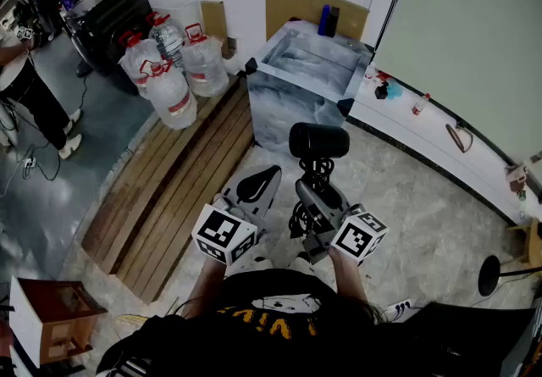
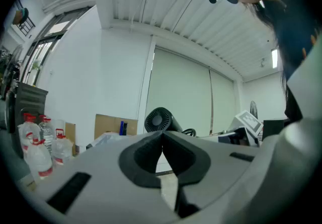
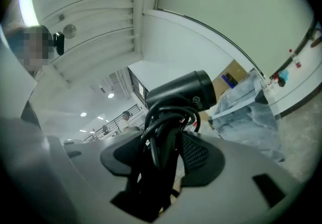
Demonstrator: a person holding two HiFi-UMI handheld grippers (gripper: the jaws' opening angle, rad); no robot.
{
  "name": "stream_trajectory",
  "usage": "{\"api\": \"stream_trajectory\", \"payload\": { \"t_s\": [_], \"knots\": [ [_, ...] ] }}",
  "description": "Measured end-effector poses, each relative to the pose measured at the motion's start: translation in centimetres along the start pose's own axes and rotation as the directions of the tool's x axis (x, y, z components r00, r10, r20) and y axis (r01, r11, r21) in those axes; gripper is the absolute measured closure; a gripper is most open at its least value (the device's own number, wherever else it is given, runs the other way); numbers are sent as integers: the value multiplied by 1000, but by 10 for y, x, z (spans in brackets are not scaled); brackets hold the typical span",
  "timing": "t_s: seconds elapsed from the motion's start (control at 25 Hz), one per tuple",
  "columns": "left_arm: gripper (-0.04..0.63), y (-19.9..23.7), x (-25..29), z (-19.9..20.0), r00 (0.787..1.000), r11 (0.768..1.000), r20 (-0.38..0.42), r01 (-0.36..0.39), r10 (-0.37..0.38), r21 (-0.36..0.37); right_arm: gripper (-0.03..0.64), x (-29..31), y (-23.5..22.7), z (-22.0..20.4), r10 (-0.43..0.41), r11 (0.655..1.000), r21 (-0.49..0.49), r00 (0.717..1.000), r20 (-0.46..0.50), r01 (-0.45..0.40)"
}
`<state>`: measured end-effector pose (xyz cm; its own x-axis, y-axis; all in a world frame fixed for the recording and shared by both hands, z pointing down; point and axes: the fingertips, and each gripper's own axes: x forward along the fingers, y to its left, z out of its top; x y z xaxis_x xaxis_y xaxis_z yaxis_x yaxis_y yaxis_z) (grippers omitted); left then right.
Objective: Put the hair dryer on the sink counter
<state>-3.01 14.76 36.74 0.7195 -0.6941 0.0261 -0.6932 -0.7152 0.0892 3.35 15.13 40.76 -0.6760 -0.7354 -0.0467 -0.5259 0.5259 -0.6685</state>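
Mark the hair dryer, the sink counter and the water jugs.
hair dryer (image 1: 319, 141), head view, on its black barrel.
sink counter (image 1: 286, 111), head view, on its marbled front wall.
water jugs (image 1: 172, 96), head view, on the nearest jug's body.

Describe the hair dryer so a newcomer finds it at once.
Find the grey marbled sink counter by the wall. In front of it, the right claw grips the hair dryer by its handle. It's a black barrel with cord looped round its handle; the neighbouring left claw is empty.
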Motion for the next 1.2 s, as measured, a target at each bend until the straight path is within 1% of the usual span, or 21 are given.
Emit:
{"api": "stream_trajectory", "payload": {
  "t_s": [0.16, 0.44, 0.68, 0.76, 0.92, 1.0, 1.2],
  "knots": [
    [589, 1, -4, -1, 1000, 1000, -4, 11, -11, 1, 400, 3, 3, -6, 2, 1000, 22, 1000, 1, -2],
    [589, 10, -31, -4, 1000, 1000, -13, 28, -28, 5, 399, 9, 24, -28, 4, 999, 50, 1000, 9, -5],
    [589, 25, -50, -13, 999, 999, -31, 38, -38, -8, 399, 15, 31, -42, -21, 998, 59, 1000, 19, 20],
    [589, 29, -54, -21, 998, 999, -47, 33, -35, -27, 399, 15, 31, -44, -28, 998, 63, 1000, 14, 27],
    [589, 40, -55, -20, 1000, 999, -26, 15, -16, -47, 399, 22, 29, -40, -34, 998, 60, 999, -4, 34],
    [589, 44, -57, -27, 999, 998, -45, 12, -14, -59, 399, 25, 29, -40, -30, 998, 55, 1000, -7, 30],
    [589, 61, -54, -29, 999, 998, -51, 3, -6, -60, 399, 41, 26, -41, -16, 998, 55, 1000, -17, 17]
  ]
}}
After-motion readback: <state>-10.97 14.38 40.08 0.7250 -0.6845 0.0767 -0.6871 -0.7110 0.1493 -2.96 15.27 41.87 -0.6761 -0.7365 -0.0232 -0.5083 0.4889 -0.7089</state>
